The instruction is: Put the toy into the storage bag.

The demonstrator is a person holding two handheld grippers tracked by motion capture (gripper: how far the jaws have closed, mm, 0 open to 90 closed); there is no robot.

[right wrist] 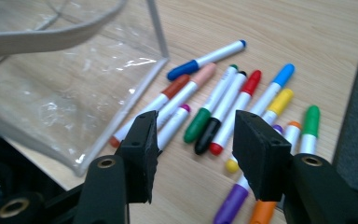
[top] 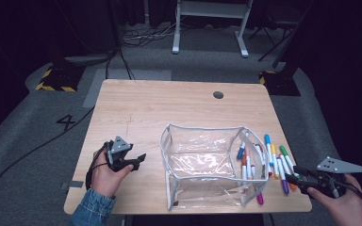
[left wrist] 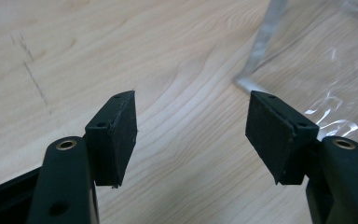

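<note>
We see a pale wooden desk (top: 169,101); on it stands a clear pouch (top: 202,162); just beside it lie scattered coloured markers (top: 275,162).

Light falls from overhead onto the pale wooden desk (top: 169,108), bright against a dark room fading to black at the edges of the high view. White glare streaks the clear plastic pouch (top: 202,160). In the left gripper view the wood grain is soft and blurred; the black claw pads look sharper, casting faint shadows.
</note>
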